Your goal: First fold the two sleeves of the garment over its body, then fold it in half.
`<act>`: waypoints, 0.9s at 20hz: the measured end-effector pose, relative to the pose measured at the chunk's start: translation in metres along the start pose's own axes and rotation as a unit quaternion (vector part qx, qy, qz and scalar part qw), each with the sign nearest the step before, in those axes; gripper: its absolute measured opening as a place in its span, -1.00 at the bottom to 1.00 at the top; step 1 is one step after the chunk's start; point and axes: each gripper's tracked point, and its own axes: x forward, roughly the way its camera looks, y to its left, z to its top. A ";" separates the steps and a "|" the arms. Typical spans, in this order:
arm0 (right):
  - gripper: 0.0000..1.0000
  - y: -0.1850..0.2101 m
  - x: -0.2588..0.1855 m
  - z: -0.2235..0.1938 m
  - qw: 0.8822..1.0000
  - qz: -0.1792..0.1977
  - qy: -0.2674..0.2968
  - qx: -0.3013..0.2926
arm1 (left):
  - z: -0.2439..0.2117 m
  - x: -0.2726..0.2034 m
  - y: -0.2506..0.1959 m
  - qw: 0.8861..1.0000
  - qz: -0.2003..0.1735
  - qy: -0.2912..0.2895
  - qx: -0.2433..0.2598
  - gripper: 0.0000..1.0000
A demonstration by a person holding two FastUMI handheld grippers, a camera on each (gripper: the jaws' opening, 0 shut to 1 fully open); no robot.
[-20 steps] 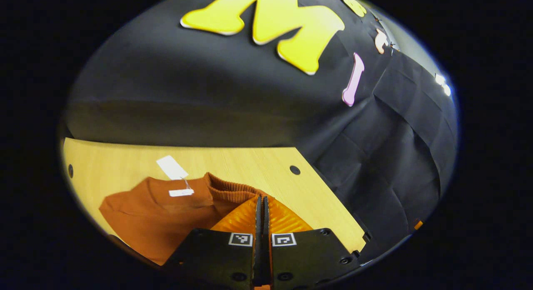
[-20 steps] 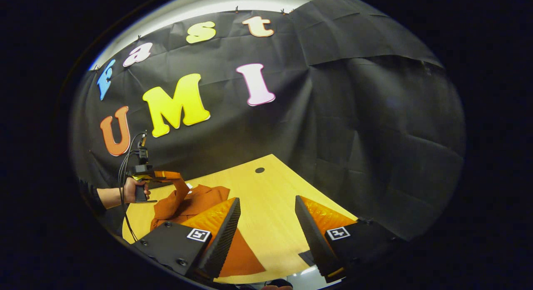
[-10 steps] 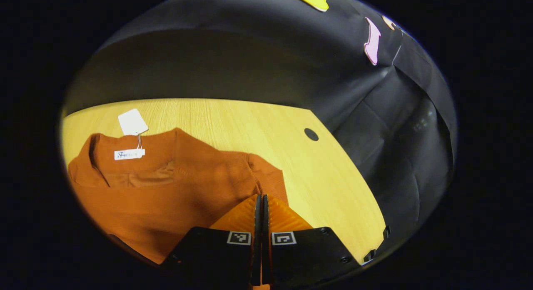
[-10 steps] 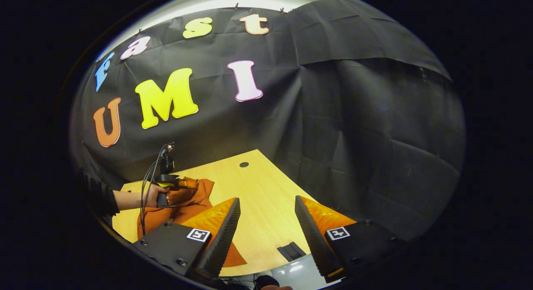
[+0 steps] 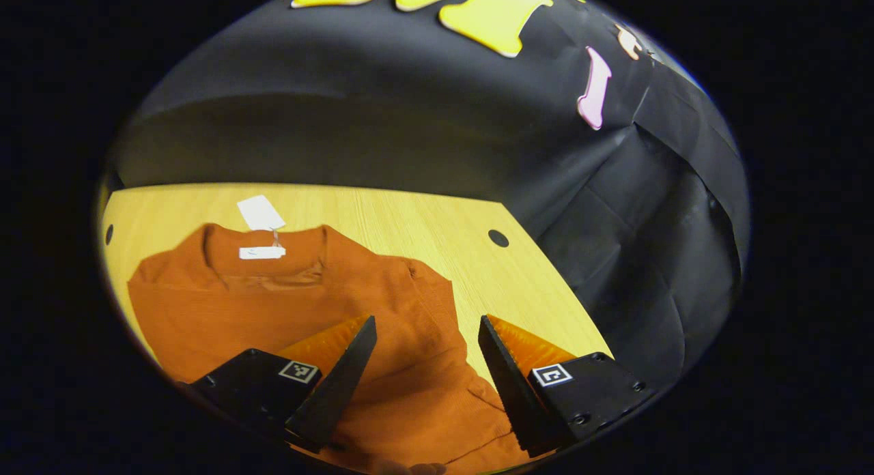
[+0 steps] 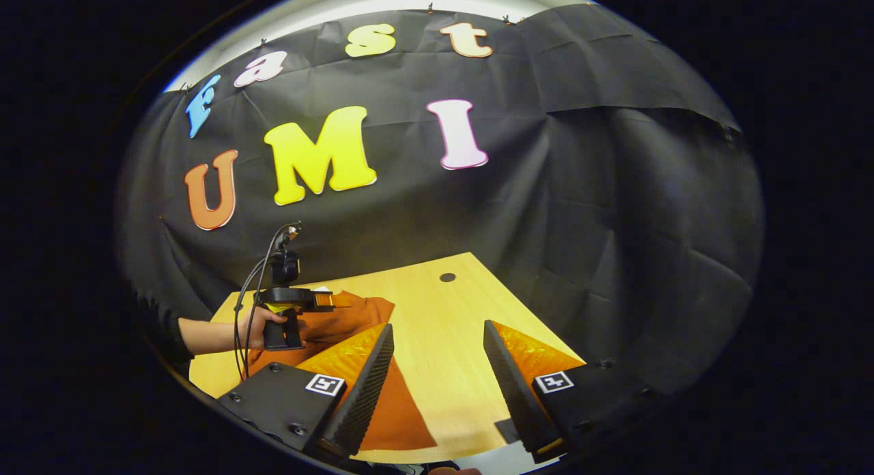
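Observation:
A rust-orange sweater (image 5: 287,311) lies on the light wooden table (image 5: 423,222), its collar toward the far edge with a white label and a white hang tag (image 5: 260,213). A folded sleeve (image 5: 437,325) lies over its right side. My left gripper (image 5: 427,342) hovers open just above that sleeve, holding nothing. In the right gripper view the same sweater (image 6: 355,318) lies at the left, with the left gripper (image 6: 334,300) held by a hand (image 6: 263,323) over it. My right gripper (image 6: 437,349) stands open over bare table beside the sweater's hem (image 6: 399,413).
The table has a round cable hole (image 5: 498,238) near its far right corner, also the hole (image 6: 447,277) in the right gripper view. Black cloth walls stand close behind and right of the table. A cable (image 6: 252,291) hangs from the left gripper.
My left gripper was shut on the sleeve, carried it down over the sweater's body, and has opened, leaving the sleeve lying flat. The right gripper has stayed open, shifting only slightly.

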 end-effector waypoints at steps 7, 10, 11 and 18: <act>0.90 0.087 0.044 0.000 0.994 0.104 0.001 -0.027 | 0.034 -0.175 0.057 0.980 0.120 -0.154 -0.026 0.97; 0.92 0.122 0.051 -0.006 0.989 0.142 0.004 -0.039 | 0.028 -0.246 0.078 0.965 0.174 -0.195 0.009 0.96; 0.92 0.133 0.053 -0.009 0.987 0.154 0.006 -0.044 | 0.023 -0.263 0.081 0.961 0.188 -0.202 0.023 0.96; 0.92 0.180 0.044 -0.032 0.976 0.203 0.020 -0.074 | -0.017 -0.338 0.091 0.938 0.245 -0.239 0.047 0.96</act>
